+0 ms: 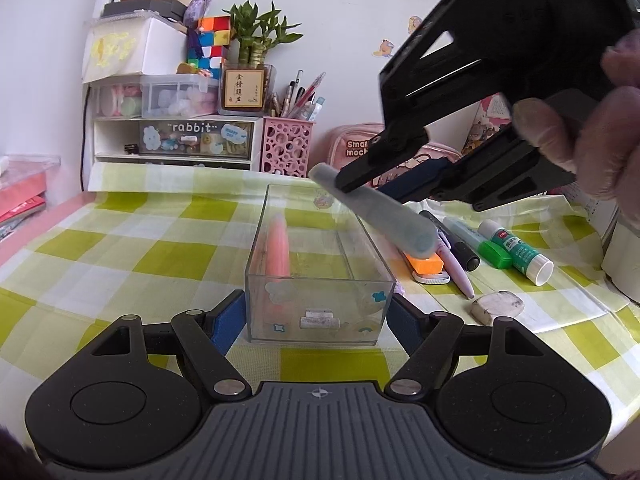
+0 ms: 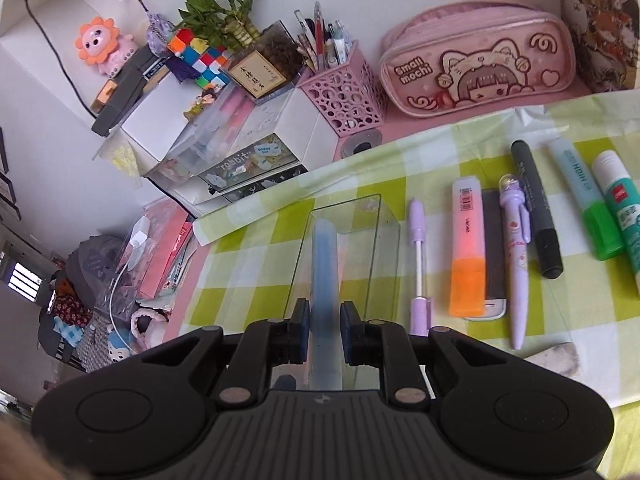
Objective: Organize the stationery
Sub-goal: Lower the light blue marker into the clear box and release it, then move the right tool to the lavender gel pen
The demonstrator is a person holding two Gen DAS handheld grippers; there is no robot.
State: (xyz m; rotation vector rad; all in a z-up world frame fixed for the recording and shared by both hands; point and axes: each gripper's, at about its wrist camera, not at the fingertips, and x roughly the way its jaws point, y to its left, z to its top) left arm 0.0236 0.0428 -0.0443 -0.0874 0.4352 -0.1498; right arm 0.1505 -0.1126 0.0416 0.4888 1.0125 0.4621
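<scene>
Stationery lies on a green-and-white checked cloth (image 2: pixel 256 264), part sorted. Left gripper (image 1: pixel 316 312) is clamped on the near end of a clear rectangular box (image 1: pixel 320 276), one blue pad against each side wall; the box stands on the cloth and extends straight ahead of the fingers. A pink marker (image 1: pixel 278 244) lies inside it along the left wall. Right gripper (image 2: pixel 325 330) is closed narrowly on a pale blue marker (image 2: pixel 326 280), which runs forward between its pads; seen from the left wrist, the marker hangs tilted in the air above the box's right wall, clear of the cloth. To the right of the right gripper, in a row on the cloth: a lilac pen (image 2: pixel 419 264), an orange highlighter (image 2: pixel 467 248), a purple character pen (image 2: pixel 518 264), a black marker (image 2: pixel 538 208), a green-capped highlighter (image 2: pixel 588 204) and a glue stick (image 2: pixel 620 208). A worn eraser (image 1: pixel 497 306) lies nearer, apart from the row.
</scene>
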